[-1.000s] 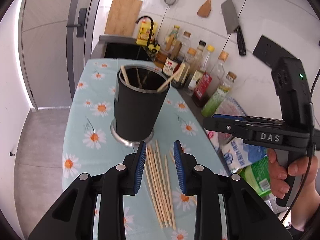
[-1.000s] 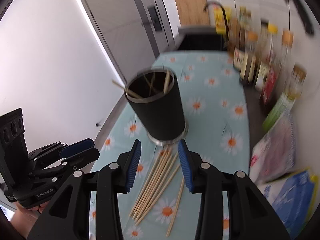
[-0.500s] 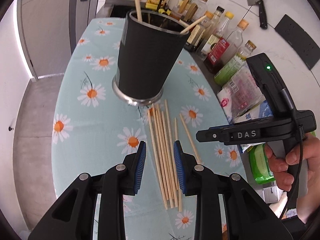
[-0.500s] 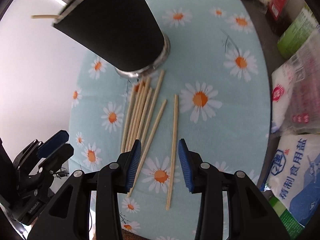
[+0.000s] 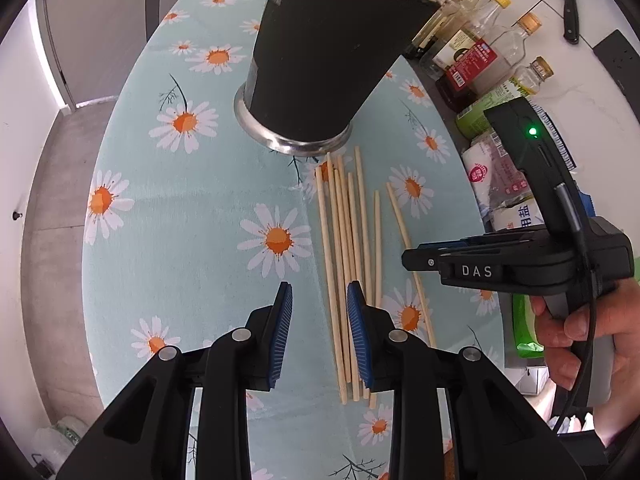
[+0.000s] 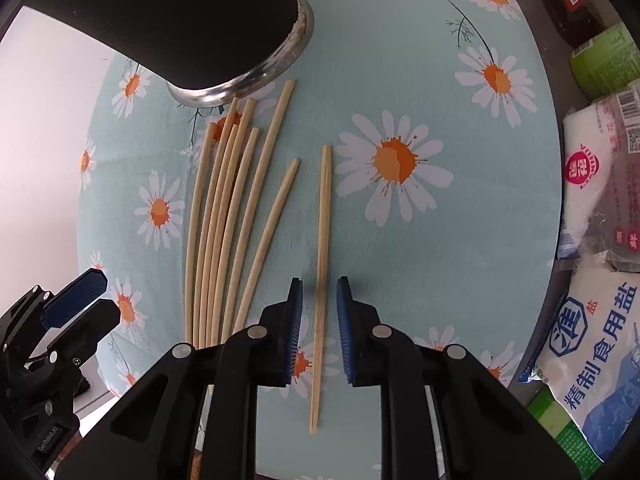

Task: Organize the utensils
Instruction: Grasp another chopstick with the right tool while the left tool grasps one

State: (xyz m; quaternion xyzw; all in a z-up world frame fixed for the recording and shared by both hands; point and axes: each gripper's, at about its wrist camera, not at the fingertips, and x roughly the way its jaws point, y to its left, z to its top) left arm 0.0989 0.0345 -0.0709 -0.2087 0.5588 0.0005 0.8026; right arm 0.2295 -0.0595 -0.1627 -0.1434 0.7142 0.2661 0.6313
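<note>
Pale wooden chopsticks (image 6: pixel 322 216), black holder (image 5: pixel 336 52), mint daisy-print tablecloth (image 5: pixel 192 208), blue gripper pads (image 6: pixel 295 332)

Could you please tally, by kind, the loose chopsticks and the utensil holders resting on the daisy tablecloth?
Loose chopsticks: 8
Black utensil holder: 1
Total: 9

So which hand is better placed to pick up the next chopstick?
Right. The right gripper already straddles the lone chopstick, its jaws just closing on it. The left gripper hangs open beside the bundled chopsticks, with nothing singled out.
</note>
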